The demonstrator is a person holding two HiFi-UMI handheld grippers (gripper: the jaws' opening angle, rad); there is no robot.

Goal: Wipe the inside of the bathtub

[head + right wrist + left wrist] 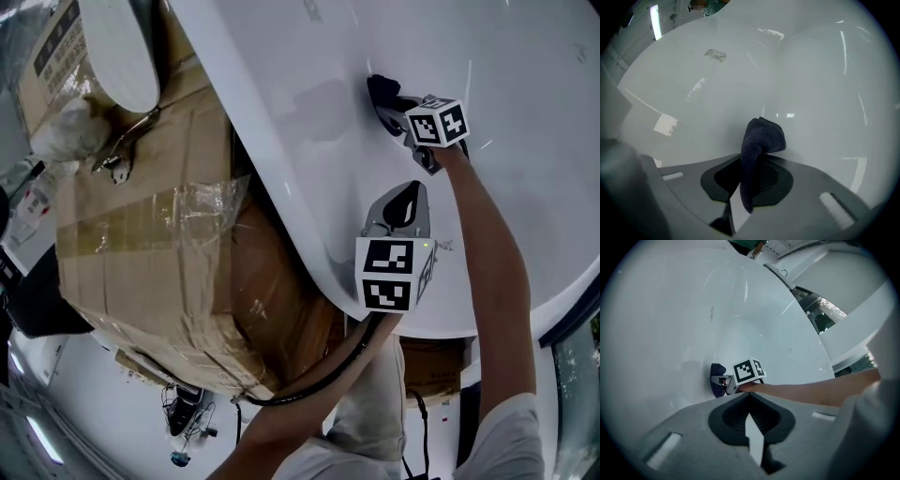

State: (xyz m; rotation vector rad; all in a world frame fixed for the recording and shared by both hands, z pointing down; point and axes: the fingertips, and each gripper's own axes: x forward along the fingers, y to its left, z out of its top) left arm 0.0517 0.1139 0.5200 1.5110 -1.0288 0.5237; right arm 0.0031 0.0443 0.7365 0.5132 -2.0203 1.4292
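White bathtub: right hand-held gripper clamps dark cloth; left hand-held gripper closed; box label illegible.

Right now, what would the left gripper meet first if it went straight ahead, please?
Probably the right gripper, holding its dark blue terry cloth against the glossy white bathtub wall; depth is unclear.
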